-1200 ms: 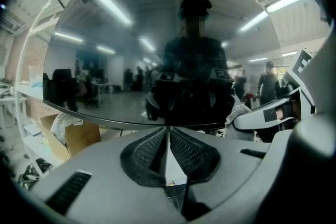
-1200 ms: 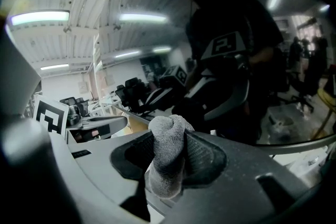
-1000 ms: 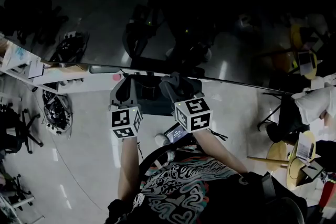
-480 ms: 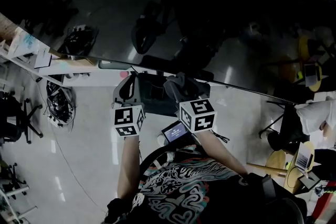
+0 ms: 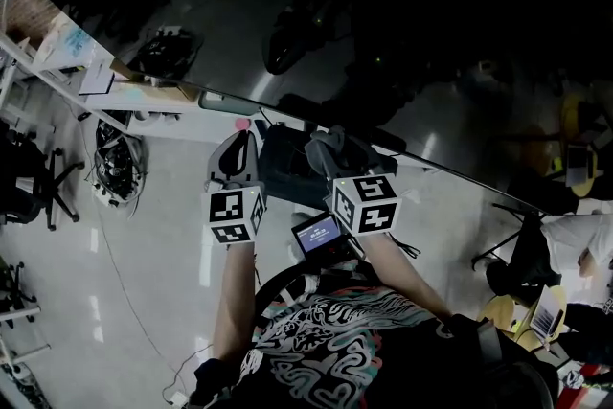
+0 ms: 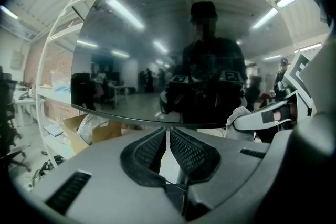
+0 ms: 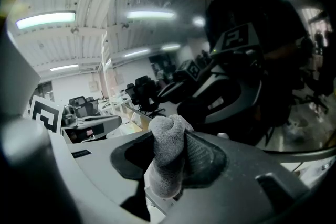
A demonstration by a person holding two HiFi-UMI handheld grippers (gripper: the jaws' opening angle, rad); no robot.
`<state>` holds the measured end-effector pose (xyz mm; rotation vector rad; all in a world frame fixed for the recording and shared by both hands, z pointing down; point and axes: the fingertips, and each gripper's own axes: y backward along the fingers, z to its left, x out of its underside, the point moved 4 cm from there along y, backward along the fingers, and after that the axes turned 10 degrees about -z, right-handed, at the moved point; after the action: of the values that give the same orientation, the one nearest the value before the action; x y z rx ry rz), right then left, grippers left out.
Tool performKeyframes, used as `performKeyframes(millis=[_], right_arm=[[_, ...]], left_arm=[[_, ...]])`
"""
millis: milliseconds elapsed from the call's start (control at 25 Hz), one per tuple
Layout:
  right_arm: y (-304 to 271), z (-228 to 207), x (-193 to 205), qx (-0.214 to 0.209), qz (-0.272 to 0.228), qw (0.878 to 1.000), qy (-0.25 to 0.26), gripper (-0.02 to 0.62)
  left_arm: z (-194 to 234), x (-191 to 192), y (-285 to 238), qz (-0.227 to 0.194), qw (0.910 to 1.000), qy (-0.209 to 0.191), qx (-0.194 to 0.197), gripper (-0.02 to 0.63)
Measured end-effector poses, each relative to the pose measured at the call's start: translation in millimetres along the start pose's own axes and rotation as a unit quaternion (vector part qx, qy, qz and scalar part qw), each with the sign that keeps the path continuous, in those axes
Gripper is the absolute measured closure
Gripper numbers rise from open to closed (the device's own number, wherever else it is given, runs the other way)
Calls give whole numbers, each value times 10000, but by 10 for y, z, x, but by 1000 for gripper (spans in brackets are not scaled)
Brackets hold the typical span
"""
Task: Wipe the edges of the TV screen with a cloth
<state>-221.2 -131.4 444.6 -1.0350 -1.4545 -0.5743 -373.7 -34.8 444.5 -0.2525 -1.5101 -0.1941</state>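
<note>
Glossy black fills the background: the TV screen (image 5: 402,24), likely fragile, wants only light pressure. My right gripper (image 7: 176,139) is clamped on the soft grey cloth (image 7: 167,160) by its bunched middle, near the screen's lower edge; my left gripper (image 6: 168,139) is closed, empty

Grey cloth (image 7: 167,157), black TV screen (image 5: 402,34), black-and-white square-patterned marker cube (image 5: 234,215)

TV screen (image 5: 402,34): large, dark, glossy, mirroring the room; its lower edge runs slantwise across the head view. Cloth (image 7: 167,157): grey, knitted, bunched upright, pinched between the fingers (image 7: 202,157) of the right gripper (image 7: 173,139), near that lower edge.
</note>
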Motion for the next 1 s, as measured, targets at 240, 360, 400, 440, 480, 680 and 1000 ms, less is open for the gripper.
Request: performKeyframes(millis=[240, 360, 400, 440, 480, 680, 1000], right_arm=[[-134, 113, 30, -229, 74, 9997, 13, 430], [-158, 149, 25, -325, 74, 9994, -17, 430], [-165, 154, 24, -338, 70, 9994, -27, 430], [-172, 158, 20, -343, 62, 9994, -47, 430], [-182, 165, 14, -344, 53, 9994, -70, 430], [-260, 241, 22, -363, 42, 9992, -140, 430], [-411, 327, 16, -233, -37, 9995, -216, 430]], left_arm=[[112, -45, 39, -74, 9998, 80, -174, 571], [113, -75, 29, -83, 9997, 30, -208, 571], [104, -78, 25, -68, 9998, 11, -203, 571], [96, -82, 26, -55, 9998, -13, -195, 571], [94, -87, 31, -47, 9998, -43, -190, 571], [200, -50, 58, -4, 9995, -110, -282, 571], [409, -95, 46, -109, 9993, -120, -345, 571]])
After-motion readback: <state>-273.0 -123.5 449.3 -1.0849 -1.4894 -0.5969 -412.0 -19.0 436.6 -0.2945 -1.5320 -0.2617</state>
